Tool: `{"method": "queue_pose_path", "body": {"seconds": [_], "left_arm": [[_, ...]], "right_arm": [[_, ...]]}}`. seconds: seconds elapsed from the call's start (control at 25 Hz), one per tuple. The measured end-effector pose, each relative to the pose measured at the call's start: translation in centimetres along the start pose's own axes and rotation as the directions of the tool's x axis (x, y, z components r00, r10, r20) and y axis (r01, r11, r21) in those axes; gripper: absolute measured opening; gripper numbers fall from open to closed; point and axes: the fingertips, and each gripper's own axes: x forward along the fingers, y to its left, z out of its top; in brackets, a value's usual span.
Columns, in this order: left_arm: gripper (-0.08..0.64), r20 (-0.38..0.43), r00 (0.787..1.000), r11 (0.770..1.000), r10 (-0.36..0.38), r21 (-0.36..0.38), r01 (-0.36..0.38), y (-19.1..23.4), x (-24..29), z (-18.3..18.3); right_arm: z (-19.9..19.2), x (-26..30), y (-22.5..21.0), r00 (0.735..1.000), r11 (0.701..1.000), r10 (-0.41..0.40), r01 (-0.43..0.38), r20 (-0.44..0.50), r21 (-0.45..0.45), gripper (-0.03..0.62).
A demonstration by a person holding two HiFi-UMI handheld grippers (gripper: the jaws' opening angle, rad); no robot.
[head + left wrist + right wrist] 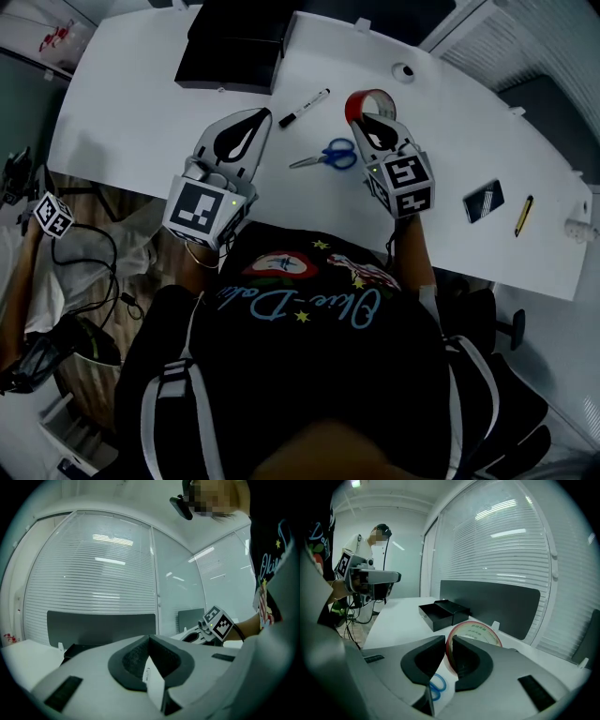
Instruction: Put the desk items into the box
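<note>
Tongs on the right (pixel 366 117) are clenched on a red tape roll (pixel 368 99), which stands on edge between the pads. The right gripper view shows this best: the roll's red rim sits in the slit between the dark pads and its pale printed face rises above them. Whether the roll is clear of the bench (pixel 141 103) no view settles. The left tongs (pixel 258 114) are clenched on nothing. In the left gripper view their pads meet at the tip, with only a sliver of white bench showing lower down between them. Only the head view gives the layout. Blue-handled scissors (pixel 325 156) lie on the bench between the two tongs, just beside the right one, while the right gripper view catches only their blue loops through the gap under its pads. A black marker (pixel 304 108) lies a little farther out, between the tongs' tips. Off to the right, a dark phone (pixel 484 201) and a yellow pencil (pixel 523 215) lie near the bench's edge, seen in neither gripper view. Farthest, the black box (pixel 230 52) sits at the back of the bench, well apart from the tape. The right gripper view shows the box open on top, which the head view leaves unclear.
</note>
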Motion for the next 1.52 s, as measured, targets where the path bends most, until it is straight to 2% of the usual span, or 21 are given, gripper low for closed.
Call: {"method": "queue_pose_path", "body": {"seconds": [0.2, 0.48, 0.72, 0.84, 1.16, 1.52], "left_arm": [[-0.003, -0.002, 1.000, 1.000, 0.027, -0.009, -0.027, 0.0, -0.9, -0.3], [-0.003, -0.021, 0.997, 0.997, 0.072, 0.014, -0.071, 0.9, -2.3, -0.3], [-0.003, 0.006, 0.999, 0.999, 0.046, 0.023, -0.046, 1.7, -1.1, 0.4], [-0.003, -0.006, 1.000, 0.999, 0.021, 0.036, -0.021, 2.1, -0.8, 0.4], [-0.003, -0.030, 0.999, 0.999, 0.044, -0.001, -0.044, 6.7, -3.4, -0.5], [-0.003, -0.013, 0.999, 0.999, 0.042, 0.006, -0.042, 11.2, -4.2, -0.7]], "right_arm": [[0.0, -0.3, 0.6, 1.000, 1.000, 0.009, -0.009, 0.023, 0.010, 0.054], [-0.1, -0.3, 1.0, 0.999, 0.999, 0.023, -0.024, 0.040, 0.035, 0.054], [0.5, -0.9, 0.6, 0.999, 0.998, -0.010, 0.008, 0.042, 0.062, 0.054], [1.0, -0.2, 0.3, 0.999, 0.996, -0.020, 0.016, 0.049, 0.084, 0.054], [4.0, 3.5, 2.6, 0.998, 0.995, -0.003, -0.004, 0.065, 0.100, 0.054], [6.4, 7.3, 4.6, 0.999, 0.998, 0.010, -0.013, 0.042, 0.066, 0.054]]}}
